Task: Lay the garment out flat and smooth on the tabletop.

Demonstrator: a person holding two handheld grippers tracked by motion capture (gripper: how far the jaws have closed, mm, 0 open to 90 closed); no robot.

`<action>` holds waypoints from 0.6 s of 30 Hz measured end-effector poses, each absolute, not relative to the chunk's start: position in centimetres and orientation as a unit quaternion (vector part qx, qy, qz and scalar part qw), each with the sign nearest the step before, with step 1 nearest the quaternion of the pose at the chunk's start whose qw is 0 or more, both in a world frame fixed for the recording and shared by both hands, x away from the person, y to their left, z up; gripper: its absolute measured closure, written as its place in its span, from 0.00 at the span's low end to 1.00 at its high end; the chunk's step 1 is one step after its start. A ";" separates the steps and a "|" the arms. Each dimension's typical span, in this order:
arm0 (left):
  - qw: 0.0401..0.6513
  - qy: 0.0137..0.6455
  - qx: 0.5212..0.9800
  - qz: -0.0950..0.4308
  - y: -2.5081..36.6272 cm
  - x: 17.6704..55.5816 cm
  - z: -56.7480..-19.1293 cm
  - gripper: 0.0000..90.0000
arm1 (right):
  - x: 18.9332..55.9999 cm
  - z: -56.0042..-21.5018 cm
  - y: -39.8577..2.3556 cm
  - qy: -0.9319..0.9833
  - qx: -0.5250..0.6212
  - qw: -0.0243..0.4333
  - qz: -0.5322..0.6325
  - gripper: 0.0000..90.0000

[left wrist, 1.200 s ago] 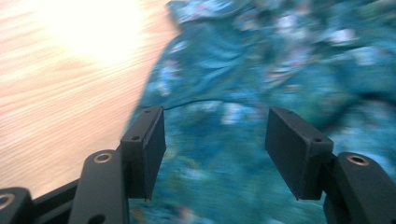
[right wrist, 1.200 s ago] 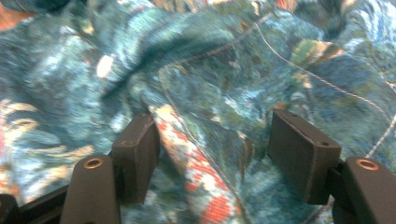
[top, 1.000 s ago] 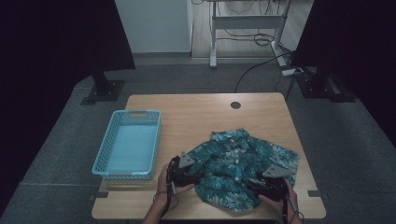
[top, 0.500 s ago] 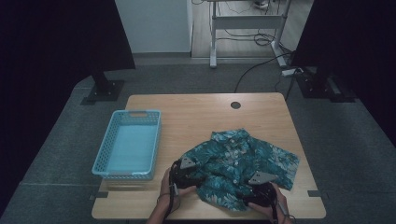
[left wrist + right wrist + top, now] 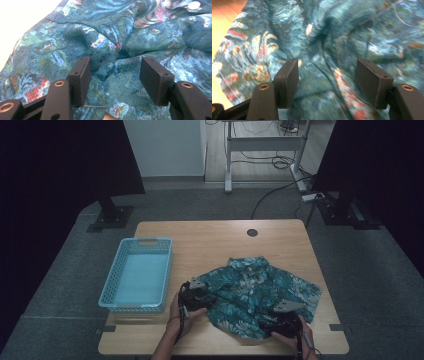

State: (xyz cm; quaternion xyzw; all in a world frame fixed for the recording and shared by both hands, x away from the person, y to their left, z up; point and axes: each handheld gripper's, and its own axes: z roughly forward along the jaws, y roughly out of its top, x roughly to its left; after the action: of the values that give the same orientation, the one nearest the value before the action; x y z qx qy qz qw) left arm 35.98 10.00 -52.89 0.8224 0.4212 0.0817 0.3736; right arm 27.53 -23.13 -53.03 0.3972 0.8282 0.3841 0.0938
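A teal floral shirt (image 5: 255, 292) lies crumpled on the front right part of the wooden table (image 5: 210, 240). My left gripper (image 5: 202, 294) sits at the shirt's left edge, held in a hand. In the left gripper view its jaws have just been closing; they stand open (image 5: 115, 75) with a raised fold of the shirt (image 5: 112, 37) between them, and the pads are clear of the cloth. My right gripper (image 5: 272, 316) rests at the shirt's front right edge. Its jaws stand open (image 5: 327, 80) over wrinkled cloth (image 5: 332, 32), gripping nothing.
A light blue mesh basket (image 5: 146, 240) stands empty on the table's left side, close to my left hand. A round cable hole (image 5: 252, 232) is at the back of the table. Dark stands and a cable sit on the floor beyond.
My left gripper has shifted slightly and lowered onto the shirt's left edge. The right gripper has stayed at the front hem. The shirt's folds near the left gripper have shifted a little.
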 end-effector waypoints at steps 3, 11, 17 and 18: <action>0.354 0.426 0.827 0.099 9.7 35.9 -52.5 0.42 | 27.7 -53.1 -23.7 0.824 0.403 0.090 0.388 0.41; 0.390 0.373 0.837 0.089 7.5 31.9 -50.2 0.41 | 27.9 -53.0 -24.2 0.819 0.410 0.090 0.392 0.41; 0.394 0.327 0.856 0.075 4.5 29.7 -50.8 0.40 | 27.7 -52.9 -24.0 0.820 0.407 0.094 0.390 0.40; 0.394 0.323 0.858 0.072 4.2 29.4 -51.1 0.40 | 27.7 -52.9 -24.0 0.821 0.407 0.094 0.389 0.40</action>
State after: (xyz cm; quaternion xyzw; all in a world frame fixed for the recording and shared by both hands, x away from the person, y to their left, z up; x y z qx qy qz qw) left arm 29.45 4.16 -51.06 0.8577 0.3226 0.0723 0.3939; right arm 27.73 -24.00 -52.91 0.4068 0.8211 0.3892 0.0938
